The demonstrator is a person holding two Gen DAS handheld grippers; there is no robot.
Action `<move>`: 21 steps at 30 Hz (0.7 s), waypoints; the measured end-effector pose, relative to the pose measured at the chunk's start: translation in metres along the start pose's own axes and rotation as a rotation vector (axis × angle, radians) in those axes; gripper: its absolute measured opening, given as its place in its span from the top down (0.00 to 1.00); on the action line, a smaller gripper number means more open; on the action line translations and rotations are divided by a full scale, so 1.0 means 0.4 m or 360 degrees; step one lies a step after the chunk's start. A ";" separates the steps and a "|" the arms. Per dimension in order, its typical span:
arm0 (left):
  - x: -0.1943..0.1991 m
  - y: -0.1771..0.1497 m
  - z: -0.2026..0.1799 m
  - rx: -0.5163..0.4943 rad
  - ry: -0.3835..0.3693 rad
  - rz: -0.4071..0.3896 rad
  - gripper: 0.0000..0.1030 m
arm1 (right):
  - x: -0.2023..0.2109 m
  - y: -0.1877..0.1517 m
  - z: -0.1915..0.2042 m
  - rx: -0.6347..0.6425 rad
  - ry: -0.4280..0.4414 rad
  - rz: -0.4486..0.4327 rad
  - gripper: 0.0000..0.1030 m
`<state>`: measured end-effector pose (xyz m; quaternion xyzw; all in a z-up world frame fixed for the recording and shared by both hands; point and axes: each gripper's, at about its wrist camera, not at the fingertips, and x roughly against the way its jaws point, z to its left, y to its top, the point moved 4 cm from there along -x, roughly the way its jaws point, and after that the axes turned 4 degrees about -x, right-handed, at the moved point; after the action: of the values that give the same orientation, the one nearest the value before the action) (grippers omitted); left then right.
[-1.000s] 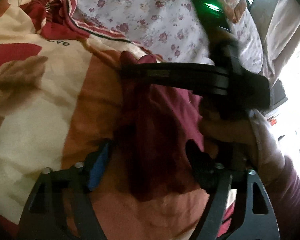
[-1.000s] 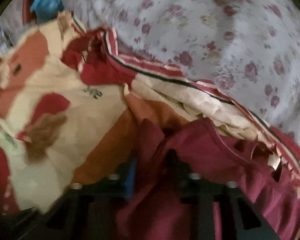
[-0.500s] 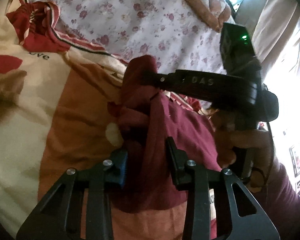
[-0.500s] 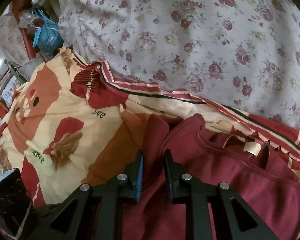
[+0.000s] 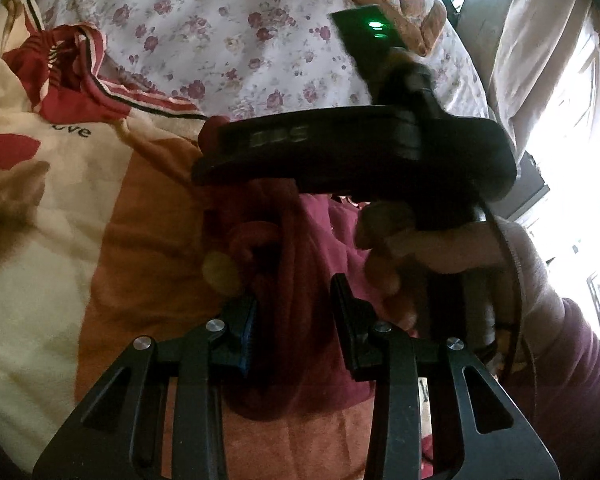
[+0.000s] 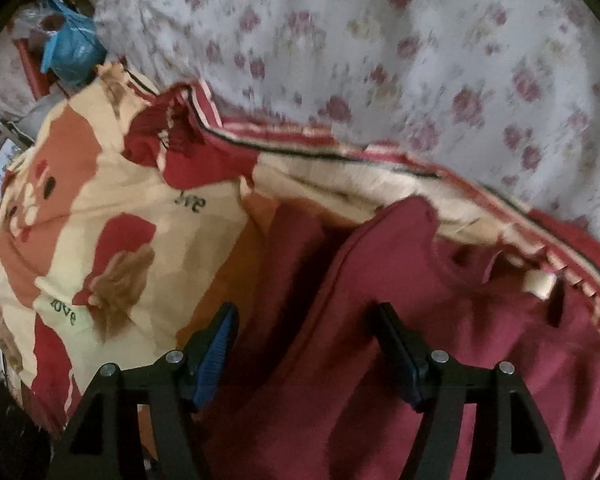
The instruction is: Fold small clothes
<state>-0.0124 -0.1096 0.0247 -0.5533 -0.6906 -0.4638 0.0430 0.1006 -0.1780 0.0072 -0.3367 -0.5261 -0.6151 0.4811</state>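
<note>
A small maroon garment (image 6: 380, 320) lies bunched on a patterned bedspread (image 6: 100, 216). In the left wrist view its folded edge (image 5: 300, 280) runs up between the fingers of my left gripper (image 5: 296, 304), which stand partly apart with cloth between them; I cannot tell if they pinch it. My right gripper (image 6: 306, 340) is open wide over the garment, its fingers spread on either side of a ridge of cloth. In the left wrist view the right gripper's body (image 5: 360, 152) and the hand (image 5: 440, 248) holding it hang just above the garment.
A floral white sheet (image 6: 420, 60) covers the bed behind the garment. A red striped border (image 6: 340, 148) of the bedspread runs across. A blue bag (image 6: 72, 52) sits at the far left edge. A curtain and bright window (image 5: 560, 80) are to the right.
My right gripper has opened from nearly shut on the cloth to wide open, letting go of the fold. My left gripper's fingers have spread a little. The right gripper's body moved closer over the garment.
</note>
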 end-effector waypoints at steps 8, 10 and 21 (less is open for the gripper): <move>0.002 -0.003 0.002 -0.0021 0.0026 0.0012 0.68 | -0.015 -0.009 0.009 0.0197 -0.0230 -0.0048 0.46; -0.001 -0.002 0.003 -0.0019 0.0029 0.0013 0.68 | -0.005 -0.013 0.006 0.0205 -0.0214 -0.0064 0.55; -0.009 -0.005 0.004 -0.0035 0.0075 0.0034 0.67 | 0.006 -0.030 -0.008 0.0184 -0.0172 -0.0088 0.62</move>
<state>-0.0120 -0.1112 0.0206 -0.5500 -0.6784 -0.4837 0.0580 0.0888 -0.1820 0.0048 -0.3263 -0.5951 -0.5777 0.4535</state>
